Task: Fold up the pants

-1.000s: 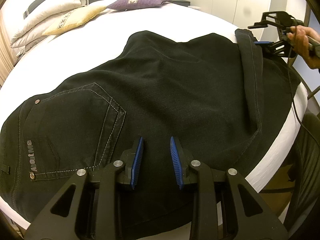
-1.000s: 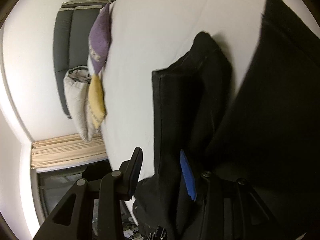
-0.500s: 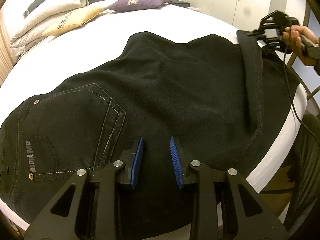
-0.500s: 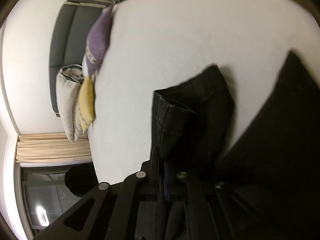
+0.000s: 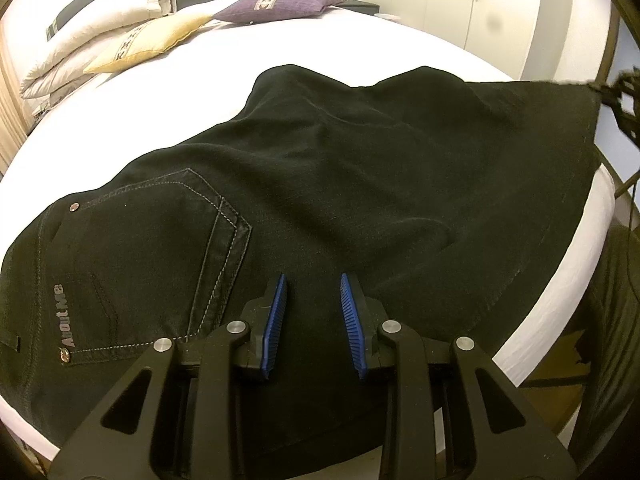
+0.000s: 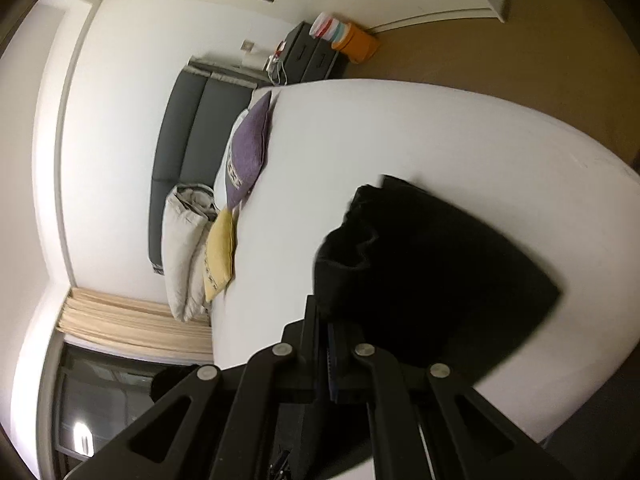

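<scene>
We are holding the left tongs (image 5: 312, 320) at the bottom centre of the left wrist view, blue pads (image 5: 274, 326) standing partly apart with nothing pinched between them. They are hovering over the near edge of the black pants (image 5: 340, 184); whether the tips are touching the cloth we cannot tell. From there the pants are spreading upward and to both sides across the white bed (image 5: 280, 40). The back pocket (image 5: 160, 240) with its pale stitching is lying just left of the tongs, toward the lower left of the frame. The leg end is stretching to the upper right, where the cloth is rising off the bed toward the right tongs (image 5: 618, 92) at the frame's right edge.

In the right wrist view we are keeping the right tongs (image 6: 332, 356) at the bottom centre clamped tight on a fold of the pants (image 6: 432, 264), the dark cloth bunching directly above the tips and fanning out to the centre right over the bed (image 6: 400, 128). Pillows (image 6: 224, 236) are lying at the centre left of that view.
</scene>
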The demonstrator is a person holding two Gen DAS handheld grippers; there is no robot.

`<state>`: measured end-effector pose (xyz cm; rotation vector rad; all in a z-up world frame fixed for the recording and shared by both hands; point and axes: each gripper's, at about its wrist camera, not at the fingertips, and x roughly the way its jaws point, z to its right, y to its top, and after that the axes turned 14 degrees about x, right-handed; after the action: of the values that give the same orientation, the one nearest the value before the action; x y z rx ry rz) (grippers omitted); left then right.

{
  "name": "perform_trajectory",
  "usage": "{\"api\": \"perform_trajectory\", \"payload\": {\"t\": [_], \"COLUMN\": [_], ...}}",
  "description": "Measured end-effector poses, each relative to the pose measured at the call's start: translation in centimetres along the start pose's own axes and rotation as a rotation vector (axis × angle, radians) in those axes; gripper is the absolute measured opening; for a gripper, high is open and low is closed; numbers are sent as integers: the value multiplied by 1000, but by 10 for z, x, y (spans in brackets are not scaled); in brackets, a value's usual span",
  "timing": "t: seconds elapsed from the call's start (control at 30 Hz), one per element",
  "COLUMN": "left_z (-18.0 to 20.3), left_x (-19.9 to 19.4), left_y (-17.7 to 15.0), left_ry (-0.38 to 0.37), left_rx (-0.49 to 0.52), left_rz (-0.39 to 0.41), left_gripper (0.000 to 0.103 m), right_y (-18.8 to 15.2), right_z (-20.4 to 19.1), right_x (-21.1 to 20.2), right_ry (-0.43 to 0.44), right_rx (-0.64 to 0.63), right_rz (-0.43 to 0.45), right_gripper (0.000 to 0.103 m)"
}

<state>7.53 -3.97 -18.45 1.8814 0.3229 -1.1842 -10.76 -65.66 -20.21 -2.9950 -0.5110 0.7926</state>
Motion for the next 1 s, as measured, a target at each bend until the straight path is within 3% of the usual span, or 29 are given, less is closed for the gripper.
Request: {"api": "perform_trajectory", "payload": {"t": [0.1,0.3,0.37,0.5,0.6,0.67,0.73,0.87,1.0], "left_z": [2,4,2,0,0,0,1,6,9], "left_x": [1,2,2,2,0,0,0,-1,-1], "left_y": [1,5,6,6,3,2,0,-1,0], "left_ry": [7,9,2,1,10,9,13,33,41], "left_rx": [-3,-14,-26,-38,-29,-28,-24,0,-1], "left_rz": [1,-8,-9,-1,8,17,20,12,3], "left_gripper": [27,27,27,27,27,27,28,28,28], "right_y": [5,6,3,-13,-9,-1,6,12,13], "right_z": [7,-73,-111,-139,-108,-53,5,89,73], "right_x": [8,42,43,32,18,5,1,11,8], "right_ry": [-10,47,84,111,95,80,5,-49,-43], "right_rx": [23,-110,-187,-298,-256,-158,-55,147,88], "right_rz": [-6,-37,-48,-48,-13,25,51,30,45], "right_gripper": [4,4,4,4,4,4,4,4,4]}}
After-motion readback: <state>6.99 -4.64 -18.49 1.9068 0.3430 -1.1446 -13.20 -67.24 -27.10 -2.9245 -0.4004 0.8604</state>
